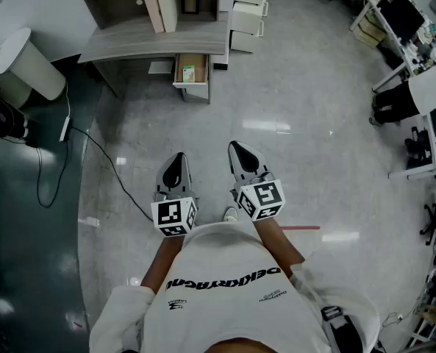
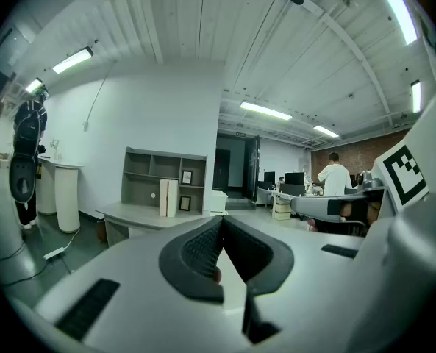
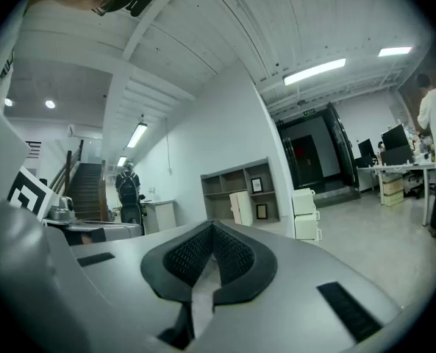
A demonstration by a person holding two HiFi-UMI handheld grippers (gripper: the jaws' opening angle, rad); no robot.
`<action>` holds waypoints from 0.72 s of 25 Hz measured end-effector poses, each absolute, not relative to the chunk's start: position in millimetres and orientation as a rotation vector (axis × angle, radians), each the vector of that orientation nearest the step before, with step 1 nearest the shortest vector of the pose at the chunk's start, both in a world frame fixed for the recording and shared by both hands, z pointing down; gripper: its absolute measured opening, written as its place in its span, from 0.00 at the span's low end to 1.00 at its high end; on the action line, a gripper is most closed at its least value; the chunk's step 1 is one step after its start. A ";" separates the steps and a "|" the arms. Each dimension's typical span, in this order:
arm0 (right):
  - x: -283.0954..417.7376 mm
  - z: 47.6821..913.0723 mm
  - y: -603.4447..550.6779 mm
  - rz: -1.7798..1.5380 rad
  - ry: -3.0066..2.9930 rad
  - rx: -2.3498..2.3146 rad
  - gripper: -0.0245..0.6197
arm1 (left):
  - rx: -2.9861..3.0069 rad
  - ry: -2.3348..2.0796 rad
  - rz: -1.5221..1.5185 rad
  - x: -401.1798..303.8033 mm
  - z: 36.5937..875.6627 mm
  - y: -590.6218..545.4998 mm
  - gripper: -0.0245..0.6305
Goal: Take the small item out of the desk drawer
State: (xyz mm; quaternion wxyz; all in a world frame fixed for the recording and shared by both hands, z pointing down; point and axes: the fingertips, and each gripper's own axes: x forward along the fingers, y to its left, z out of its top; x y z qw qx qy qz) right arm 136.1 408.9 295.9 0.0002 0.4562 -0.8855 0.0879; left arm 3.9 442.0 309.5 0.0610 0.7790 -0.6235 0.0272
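Pale glossy floor (image 1: pixel 298 87) fills the frame — white drawer cabinets (image 1: pixel 248 9) at top centre, tube lights (image 2: pixel 265 110) on a white ribbed ceiling (image 2: pixel 203 20).

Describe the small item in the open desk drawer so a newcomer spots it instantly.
Find the grey desk against the far wall; under its right end a wood-lined drawer stands pulled open. Inside lies a small green-and-white box, the only thing visible in the drawer and the only green object nearby.
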 end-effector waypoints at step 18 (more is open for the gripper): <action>191.8 307.6 389.5 0.314 -2.866 1.318 0.09 | 2.298 -1.966 0.110 63.9 325.2 439.7 0.06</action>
